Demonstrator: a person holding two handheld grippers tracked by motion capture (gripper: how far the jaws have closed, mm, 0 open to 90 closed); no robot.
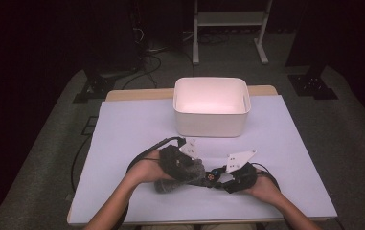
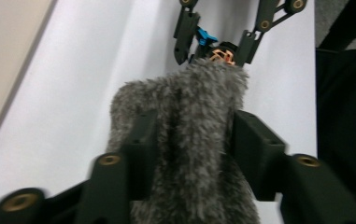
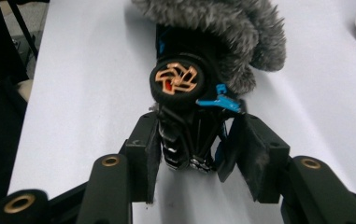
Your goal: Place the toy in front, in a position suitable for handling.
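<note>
Both grippers meet at the near middle of the table, each on one end of the same bundle. We order the scene by size: the white-covered table first, then the white bin standing at its far side, well apart from the hands and with nothing to be seen inside it, then the grey fuzzy pouch, and last the toy car poking out of it.

Our left gripper has its jaws set fairly narrow, one on each flank of the pouch, and the pads press into the fur. Our right gripper has its jaws partly apart on either side of the black toy car, whose orange-spoked wheel faces its camera; the left pad lies against the car's body, while whether the right pad bears on it we cannot tell.

We judge the step in hand to be separating the two: the pouch held fast on one side, the car drawn out of its mouth on the other. Next, we think, the right jaws need a firm hold on the car, then a straight pull away from the left hand along the table, while the left keeps the pouch from following.
</note>
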